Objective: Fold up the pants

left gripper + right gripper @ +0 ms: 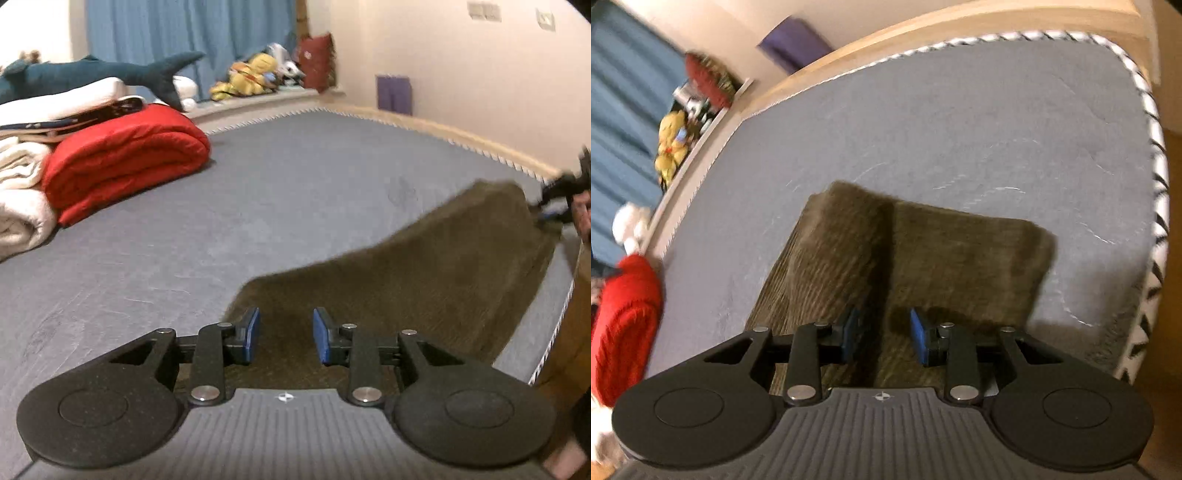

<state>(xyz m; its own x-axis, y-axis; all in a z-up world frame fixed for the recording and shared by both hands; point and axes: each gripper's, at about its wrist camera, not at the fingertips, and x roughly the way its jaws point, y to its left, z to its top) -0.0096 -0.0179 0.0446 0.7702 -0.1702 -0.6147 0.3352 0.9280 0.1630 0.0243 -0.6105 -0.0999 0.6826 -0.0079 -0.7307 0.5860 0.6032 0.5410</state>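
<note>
Both tongs, left [285, 334] and right [884, 334], part-open and empty over folded pants [905, 251] on bed [960, 122]; fold step apparently released, next needs a fresh grip for another fold.

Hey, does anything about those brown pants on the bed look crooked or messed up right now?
The pants lie folded on the grey mattress, but the top layer sits askew, its edges not lined up with the layer beneath. Nothing looks spilled or damaged.

The left gripper [286, 334] hangs with jaws apart over the near end of the olive pants [424, 269], nothing between them. The pants lie on the grey bed [258, 192]; a red blanket [125, 155] sits far left.
</note>
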